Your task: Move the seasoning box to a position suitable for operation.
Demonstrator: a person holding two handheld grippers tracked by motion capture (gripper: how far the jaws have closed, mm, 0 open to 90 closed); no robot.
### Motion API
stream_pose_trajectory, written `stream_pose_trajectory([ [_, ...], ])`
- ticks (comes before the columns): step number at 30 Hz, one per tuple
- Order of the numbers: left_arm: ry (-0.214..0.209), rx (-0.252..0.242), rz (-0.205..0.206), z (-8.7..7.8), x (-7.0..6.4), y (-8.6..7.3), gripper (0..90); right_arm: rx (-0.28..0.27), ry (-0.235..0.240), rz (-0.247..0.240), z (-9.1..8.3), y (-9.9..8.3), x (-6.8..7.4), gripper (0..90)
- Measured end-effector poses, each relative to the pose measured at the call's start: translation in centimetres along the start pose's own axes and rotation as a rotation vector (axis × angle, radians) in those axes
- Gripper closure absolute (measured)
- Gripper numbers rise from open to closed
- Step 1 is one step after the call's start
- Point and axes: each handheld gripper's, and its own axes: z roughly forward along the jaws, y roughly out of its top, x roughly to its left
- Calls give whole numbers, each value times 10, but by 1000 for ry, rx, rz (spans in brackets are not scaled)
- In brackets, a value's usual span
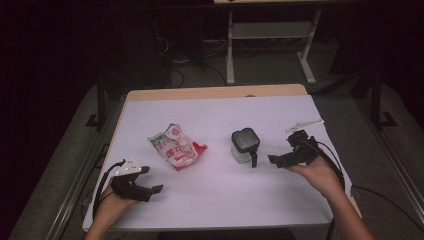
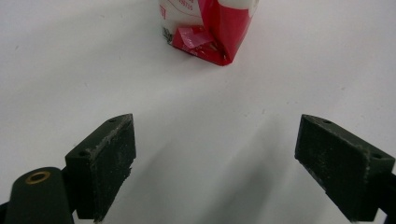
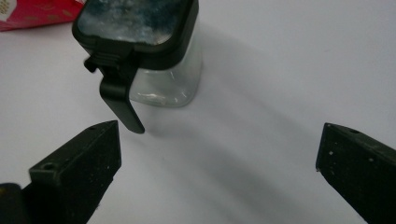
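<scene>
Jar stood upright near the middle of the white tabletop, clear body, black hinged lid shut, latch tab hanging down its near side. I used it as my reference. Crumpled red-and-white snack bag lay well to its left, apart from it, torn red corner pointing back toward my left claw.

Right claw sat just to the right of the jar, low over the tabletop, spread wide and empty; in the right gripper view the jar's latch side faced straight between its jaws, so I judged that claw was lined up to close on the jar body or steady it. Left claw was far left of the jar, nearer me than the bag, also spread and holding nothing, aimed at the bag.

My read: one claw per object, bag to be brought to the jar. Lid shut, nothing gripped yet, so work hadn't really begun. Thin crinkled film likely to slip in a pinch.
</scene>
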Motion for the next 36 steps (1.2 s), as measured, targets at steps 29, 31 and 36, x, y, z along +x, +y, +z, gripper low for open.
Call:
stream_pose_trajectory([
  [29, -22, 4, 0, 2, -1, 0, 120, 135, 31, 26, 23, 84, 24, 0],
  [31, -23, 4, -1, 2, -1, 0, 120, 154, 31, 37, 28, 88, 27, 0],
  [36, -23, 12, 7, 3, -1, 0, 120, 158, 29, 29, 39, 94, 34, 0],
])
